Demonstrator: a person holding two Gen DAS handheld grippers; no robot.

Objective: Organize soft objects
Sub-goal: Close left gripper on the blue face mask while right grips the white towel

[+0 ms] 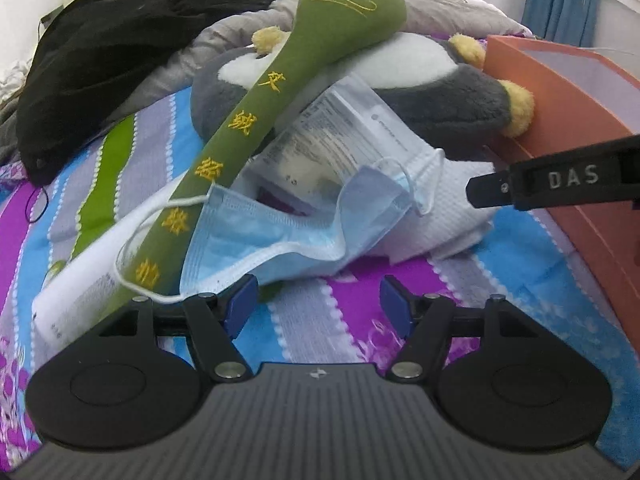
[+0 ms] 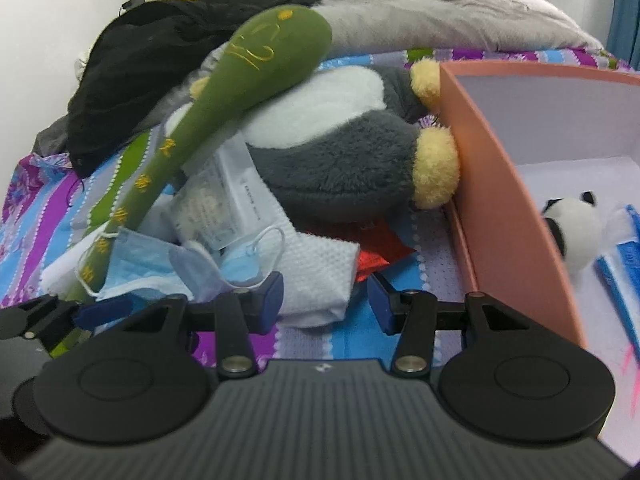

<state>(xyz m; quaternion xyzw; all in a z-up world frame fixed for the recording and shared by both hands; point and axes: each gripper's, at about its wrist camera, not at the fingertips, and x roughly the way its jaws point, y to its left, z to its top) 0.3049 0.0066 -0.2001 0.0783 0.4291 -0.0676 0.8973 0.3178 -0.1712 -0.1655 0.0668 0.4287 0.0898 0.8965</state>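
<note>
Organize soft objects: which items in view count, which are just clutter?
Job items: green plush mallet, grey plush toy, blue face mask, white cloth, small panda plush, orange box.

Lying about: black garment, grey duvet, striped bedsheet.

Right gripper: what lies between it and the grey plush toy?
In the right wrist view, the open right gripper faces a white folded cloth and a red packet, which lie between it and the grey plush toy.

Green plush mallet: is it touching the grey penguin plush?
Touching. In the right wrist view the green plush mallet lies with its head pressed on the white belly of the grey penguin plush, no gap; the left wrist view shows the same overlap.
</note>
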